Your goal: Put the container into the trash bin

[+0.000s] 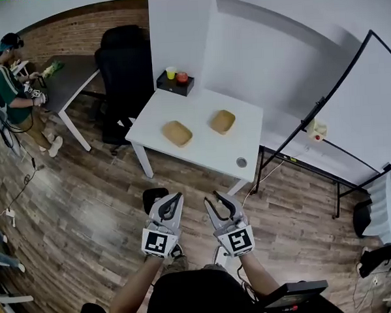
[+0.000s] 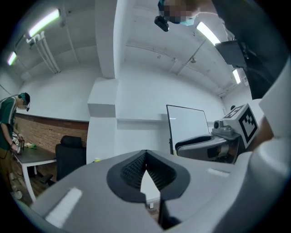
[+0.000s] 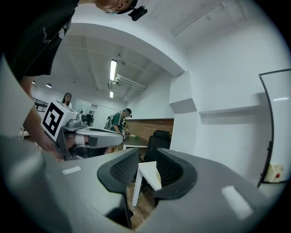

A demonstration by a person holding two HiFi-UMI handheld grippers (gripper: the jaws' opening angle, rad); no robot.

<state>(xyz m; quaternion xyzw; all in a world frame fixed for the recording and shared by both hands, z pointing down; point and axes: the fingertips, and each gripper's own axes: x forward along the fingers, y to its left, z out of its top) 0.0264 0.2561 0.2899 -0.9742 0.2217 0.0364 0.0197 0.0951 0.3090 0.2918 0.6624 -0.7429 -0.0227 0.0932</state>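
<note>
Overhead, the head view looks down on a white table (image 1: 202,152) standing on a wooden floor. Two shallow brown containers lie open side up near its middle, apart from each other and well ahead of both grippers. One container (image 1: 176,133) is oblong, with its long axis slanting from upper left to lower right in the head view. The other container (image 1: 222,121) looks closer to square and sits turned cornerwise; its long axis is hard to tell. A black tray (image 1: 175,83) holding small items sits at the table's far corner, beside a black office chair (image 1: 123,78).

The left gripper (image 1: 177,198) is held low over the floor, short of the table. In the left gripper view its tips (image 2: 145,157) meet and nothing is between them. The right gripper (image 1: 219,200) is alongside it. Its jaws stand slightly apart with a narrow empty gap, and the table edge shows through it in the right gripper view (image 3: 147,169).
</note>
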